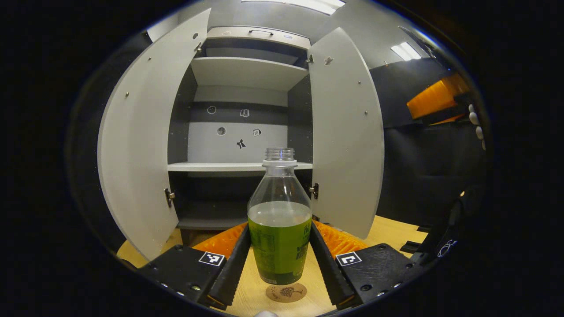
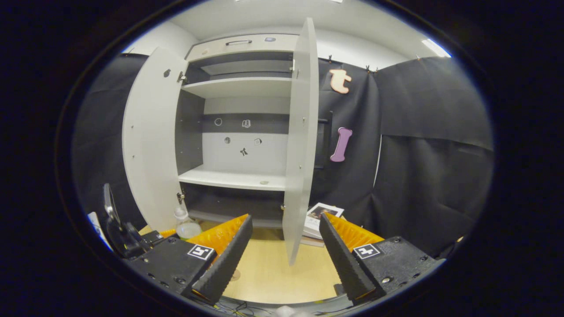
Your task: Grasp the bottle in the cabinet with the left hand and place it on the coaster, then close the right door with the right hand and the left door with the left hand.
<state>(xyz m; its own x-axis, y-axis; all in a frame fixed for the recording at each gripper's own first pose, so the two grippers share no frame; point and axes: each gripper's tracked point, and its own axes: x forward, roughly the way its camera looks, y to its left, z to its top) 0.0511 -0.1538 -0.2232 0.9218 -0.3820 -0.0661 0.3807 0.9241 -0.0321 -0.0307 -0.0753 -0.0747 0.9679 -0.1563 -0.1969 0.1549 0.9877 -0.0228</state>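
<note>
A clear uncapped bottle [image 1: 279, 237] with a green label and pale liquid stands upright between the fingers of my left gripper [image 1: 280, 229], which is shut on its sides. Its base sits right over the far edge of a round cork coaster [image 1: 286, 292] on the wooden table; whether they touch is unclear. Behind it the grey cabinet has its left door [image 1: 141, 145] and right door [image 1: 348, 132] swung wide. In the right gripper view, my right gripper [image 2: 285, 216] is open, with the right door [image 2: 302, 132] seen edge-on just ahead. The bottle [image 2: 187, 225] shows low at the left.
The cabinet shelves [image 2: 233, 178] are bare. A booklet [image 2: 319, 215] lies on the wooden table [image 2: 273, 273] behind the right door. Black cloth walls close in both sides. A hand [image 1: 476, 123] holding the other gripper shows at the far right.
</note>
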